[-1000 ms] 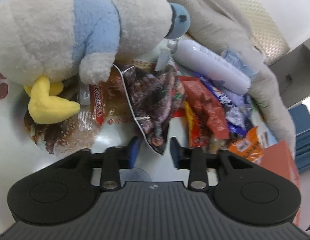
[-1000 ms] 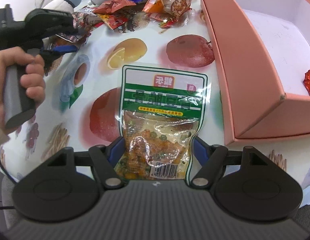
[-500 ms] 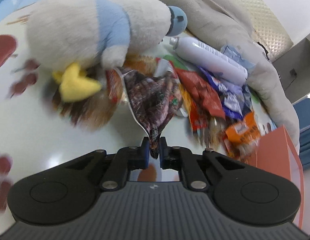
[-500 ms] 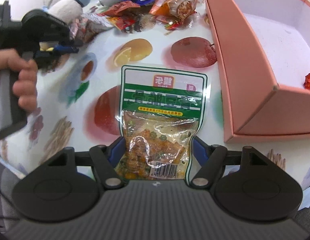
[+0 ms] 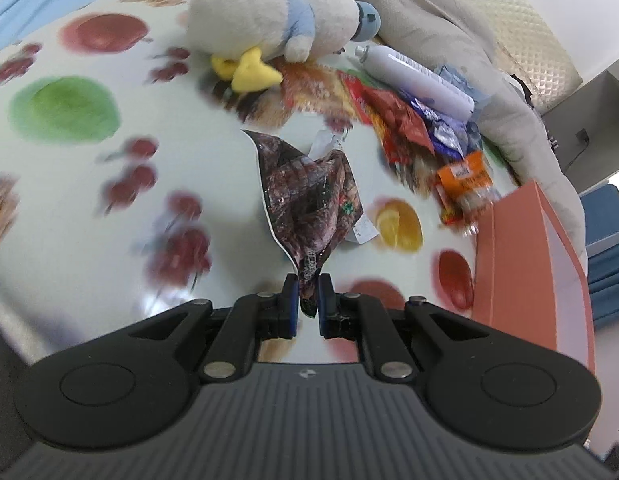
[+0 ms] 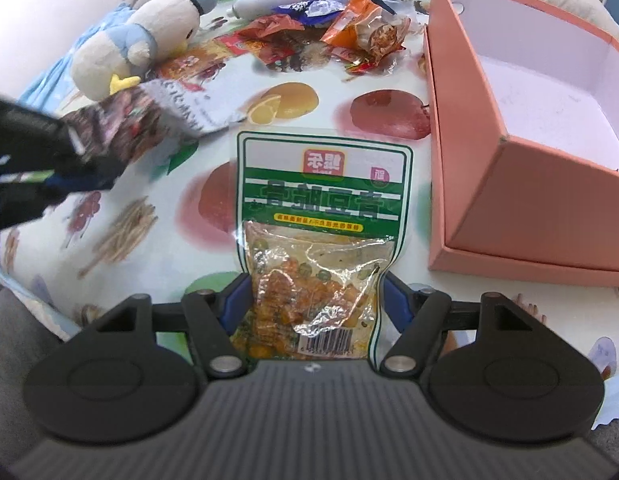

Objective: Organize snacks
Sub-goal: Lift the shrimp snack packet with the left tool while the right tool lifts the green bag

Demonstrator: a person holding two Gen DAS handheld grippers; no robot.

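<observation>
Your left gripper (image 6: 65,160) is smeared by blur and cut off at the right wrist view's edge. The fruit prints on the worktop (image 5: 69,208) blur in the left wrist view. The pink box (image 6: 529,200) runs past the frame, its far end unseen. The green packet's (image 6: 321,216) bottom hides behind the right gripper body.

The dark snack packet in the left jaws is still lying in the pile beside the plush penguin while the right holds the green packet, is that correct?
Not quite: the dark snack packet is clear of the pile, pinched by the left gripper, as the left wrist view shows. The right gripper does hold the green packet.
</observation>
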